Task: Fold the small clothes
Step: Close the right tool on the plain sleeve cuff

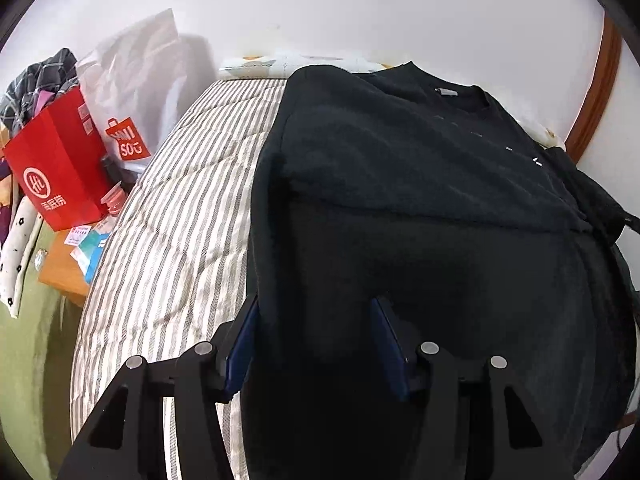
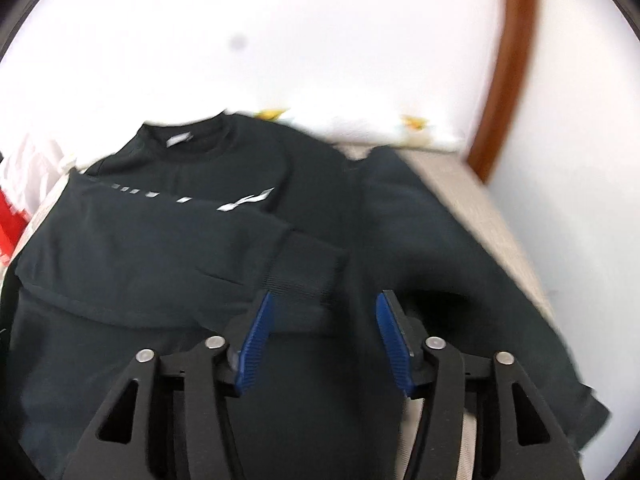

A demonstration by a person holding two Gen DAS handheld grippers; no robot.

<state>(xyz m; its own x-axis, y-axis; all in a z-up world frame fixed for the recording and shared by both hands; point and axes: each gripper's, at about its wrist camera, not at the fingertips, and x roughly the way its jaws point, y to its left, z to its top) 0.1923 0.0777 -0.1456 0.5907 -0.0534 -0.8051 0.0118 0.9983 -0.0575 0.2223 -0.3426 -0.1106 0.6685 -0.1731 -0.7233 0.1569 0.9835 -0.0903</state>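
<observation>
Left tongs [image 1: 316, 340]: blue pads apart, nothing pinched; they hover over the left edge of the black sweatshirt [image 1: 420, 184], low in the left wrist frame. Right tongs [image 2: 324, 336]: pads apart, empty, with the ribbed cuff [image 2: 308, 272] lying just beyond the tips.

Sweatshirt lies flat on the striped bed [image 1: 168, 216], collar [image 2: 180, 140] toward the wall at the top of the frame. One sleeve is folded across the chest, its cuff at frame centre in the right wrist view. The other sleeve [image 2: 420, 240] spreads toward the right of that frame, unfolded.

Judged step: first sleeve fold done, both tongs released. Next move probably calls for gripping the spread sleeve and carrying it across the chest. Right view is blurred.

Red bag [image 1: 60, 160] stands beside the bed, left of frame.
</observation>
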